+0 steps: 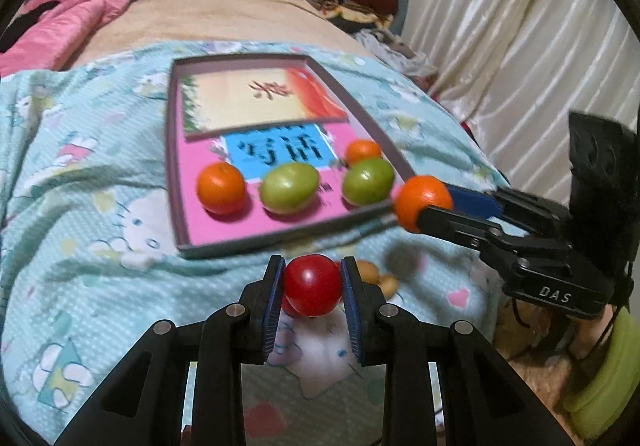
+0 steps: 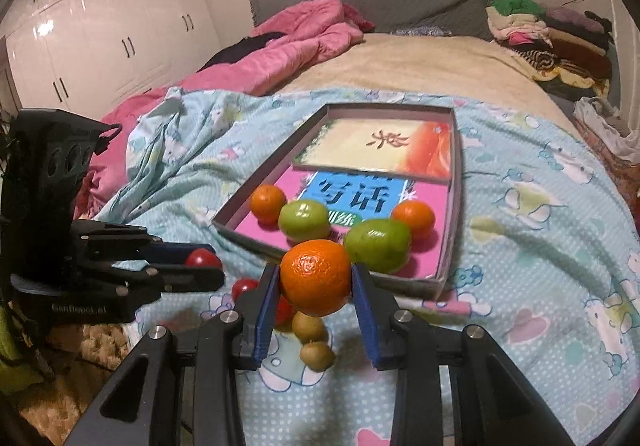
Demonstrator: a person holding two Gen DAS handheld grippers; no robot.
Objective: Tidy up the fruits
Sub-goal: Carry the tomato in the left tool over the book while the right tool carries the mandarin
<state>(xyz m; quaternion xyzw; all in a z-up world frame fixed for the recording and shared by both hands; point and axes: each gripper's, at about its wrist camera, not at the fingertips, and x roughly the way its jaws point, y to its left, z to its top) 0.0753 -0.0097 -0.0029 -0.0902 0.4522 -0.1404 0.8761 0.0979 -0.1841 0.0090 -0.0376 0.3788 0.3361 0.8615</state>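
Left gripper (image 1: pixel 312 282) clamped on a red tomato (image 1: pixel 312 284), lifted off the blue patterned sheet (image 1: pixel 80 206) just short of the tray (image 1: pixel 176 174); right gripper (image 2: pixel 316 278) pinching an orange (image 2: pixel 315 276) near the tray's front corner. Inside already: two oranges and two green fruits, crowded at the near end. Risks: a round fruit slipping from flat pads, rolling off the soft bedding toward the floor; a drop onto the crowded row, knocking neighbours about; both tools converging on one corner and colliding. Small brownish fruits (image 2: pixel 310 326) below, possibly kiwis, blurred.
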